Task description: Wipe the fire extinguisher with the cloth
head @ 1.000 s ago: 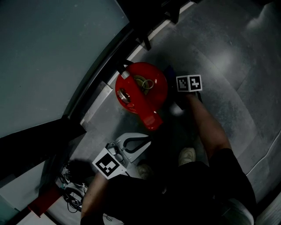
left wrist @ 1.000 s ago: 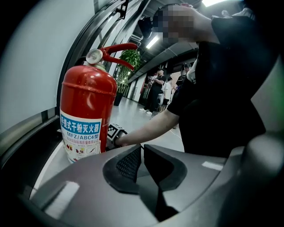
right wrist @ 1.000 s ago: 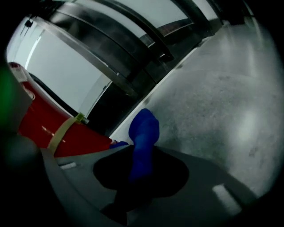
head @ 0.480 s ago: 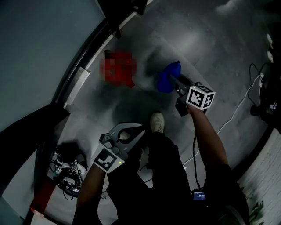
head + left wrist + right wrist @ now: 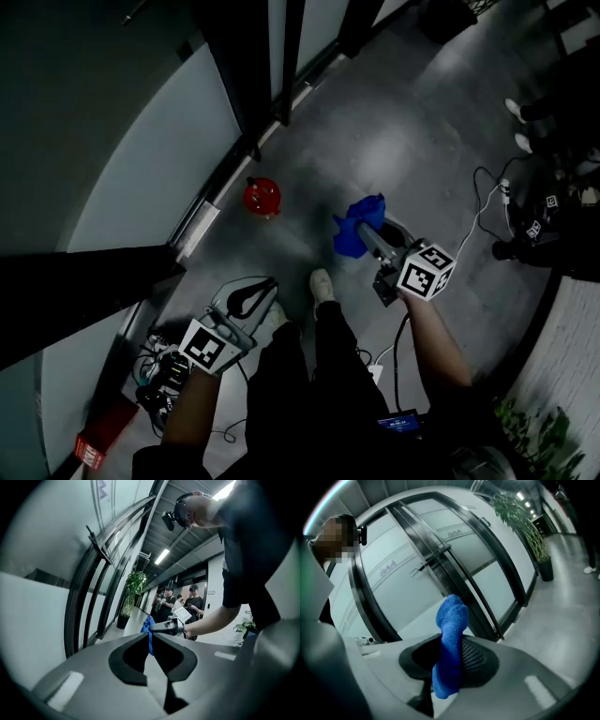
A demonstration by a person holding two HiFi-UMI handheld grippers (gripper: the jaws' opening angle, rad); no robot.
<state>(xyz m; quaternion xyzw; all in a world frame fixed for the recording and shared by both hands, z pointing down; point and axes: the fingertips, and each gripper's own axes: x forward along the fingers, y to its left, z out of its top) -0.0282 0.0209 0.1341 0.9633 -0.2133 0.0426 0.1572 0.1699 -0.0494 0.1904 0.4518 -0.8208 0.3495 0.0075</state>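
The red fire extinguisher (image 5: 262, 197) stands on the grey floor close to the glass wall, small and far below. A blue cloth (image 5: 360, 225) hangs bunched from my right gripper (image 5: 366, 234), which is shut on it, held in the air to the right of the extinguisher and well apart from it. In the right gripper view the cloth (image 5: 451, 639) sticks up between the shut jaws. My left gripper (image 5: 266, 285) is lower left, shut with nothing in it. From the left gripper view, the cloth (image 5: 148, 625) and right gripper (image 5: 165, 627) show beyond the left gripper's tips.
Dark door frames (image 5: 272, 56) and glass panels run along the left. Cables and gear (image 5: 155, 375) lie on the floor at lower left, and a white cable (image 5: 473, 220) runs at right. People's feet (image 5: 520, 112) are at upper right. People (image 5: 190, 604) stand down the corridor by a plant (image 5: 133, 585).
The view has pulled up and away, so the extinguisher went from large and close to small and distant. My right gripper with the cloth has lifted off from beside the extinguisher.
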